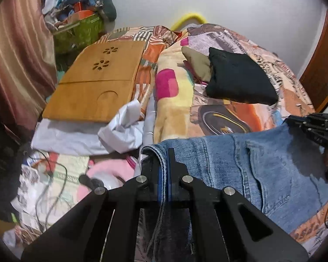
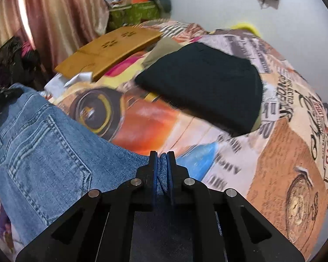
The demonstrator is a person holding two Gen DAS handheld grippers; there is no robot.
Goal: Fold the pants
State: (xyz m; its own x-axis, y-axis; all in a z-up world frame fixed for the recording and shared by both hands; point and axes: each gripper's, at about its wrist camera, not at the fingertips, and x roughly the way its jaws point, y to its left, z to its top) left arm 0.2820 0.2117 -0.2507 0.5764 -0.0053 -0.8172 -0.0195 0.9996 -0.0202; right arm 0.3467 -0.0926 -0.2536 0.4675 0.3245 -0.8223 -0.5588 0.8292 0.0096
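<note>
Blue jeans (image 1: 262, 163) stretched crosswise on bedspread (image 2: 262, 152), left gripper (image 1: 164, 163) and right gripper (image 2: 163, 166) each clamped on denim — opposite ends

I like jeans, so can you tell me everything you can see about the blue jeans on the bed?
The blue jeans are faded denim with pale stitching and a back pocket facing up. They lie across the colourful bedspread, partly lifted at two spots. The left gripper is shut on a hemmed edge, and the right gripper is shut on a bunched fold. Nothing else touches them; the folded black garment lies apart, farther up the bed.
</note>
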